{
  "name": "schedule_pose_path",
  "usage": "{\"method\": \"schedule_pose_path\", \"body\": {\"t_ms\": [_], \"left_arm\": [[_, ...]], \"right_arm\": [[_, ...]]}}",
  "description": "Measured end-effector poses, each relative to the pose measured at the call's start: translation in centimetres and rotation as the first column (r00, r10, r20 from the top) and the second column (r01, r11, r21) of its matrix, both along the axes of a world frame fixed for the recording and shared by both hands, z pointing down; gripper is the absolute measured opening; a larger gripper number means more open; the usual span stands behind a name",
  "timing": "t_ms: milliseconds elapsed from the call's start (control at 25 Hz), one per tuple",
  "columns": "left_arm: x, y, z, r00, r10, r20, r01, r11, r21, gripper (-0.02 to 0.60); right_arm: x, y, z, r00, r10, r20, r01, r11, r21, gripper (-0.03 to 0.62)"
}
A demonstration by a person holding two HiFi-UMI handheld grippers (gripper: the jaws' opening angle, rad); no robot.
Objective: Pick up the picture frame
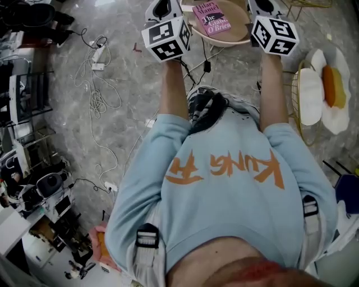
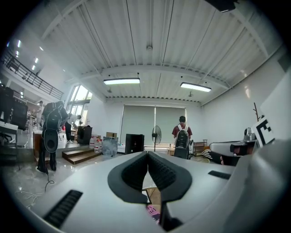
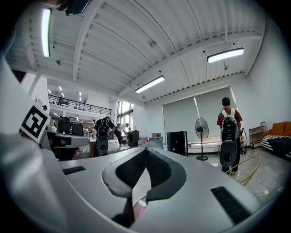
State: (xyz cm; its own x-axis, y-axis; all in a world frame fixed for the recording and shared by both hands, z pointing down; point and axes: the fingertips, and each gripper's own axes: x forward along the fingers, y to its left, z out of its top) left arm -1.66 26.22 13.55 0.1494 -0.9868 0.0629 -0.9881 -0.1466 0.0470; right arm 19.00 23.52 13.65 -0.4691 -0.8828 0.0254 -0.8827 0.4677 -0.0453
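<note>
I make out no picture frame in any view. In the head view my left gripper [image 1: 162, 12] and right gripper [image 1: 263, 10] are held out level, side by side, over the near edge of a round wooden table [image 1: 240, 32]. A pink book [image 1: 212, 18] lies on that table between them. Both grippers' jaws are pressed together with nothing between them, as the left gripper [image 2: 148, 153] and the right gripper [image 3: 145, 149] show in their own views. Under the left jaws a strip of the pink book [image 2: 153, 212] and some brown wood show.
White cables and a power strip [image 1: 98, 59] trail over the marble floor at left. A gold wire chair with a white cushion [image 1: 310, 95] and a fried-egg cushion [image 1: 334, 87] stand at right. Cluttered desks line the left edge. A person with a backpack [image 2: 182, 135] and a fan [image 2: 156, 135] stand far off.
</note>
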Motion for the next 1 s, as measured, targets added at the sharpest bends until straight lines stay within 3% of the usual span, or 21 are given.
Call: {"method": "schedule_pose_path", "body": {"t_ms": [480,640,1000], "left_arm": [[2.7,-0.2,-2.5,0.997,0.056,0.048,-0.057,0.998,0.034,0.020],[2.5,-0.8,-2.9,0.998,0.059,0.028,-0.060,0.997,0.049,0.020],[3.1,-5.9,-2.9,0.996,0.090,0.016,-0.091,0.993,0.076,0.020]], "right_arm": [[2.7,0.1,-1.9,0.998,0.033,0.057,-0.034,0.999,0.013,-0.003],[2.7,0.0,-2.6,0.998,0.038,0.041,-0.039,0.999,0.023,-0.003],[4.1,-4.5,-3.3,0.997,0.062,0.037,-0.063,0.997,0.040,-0.002]]}}
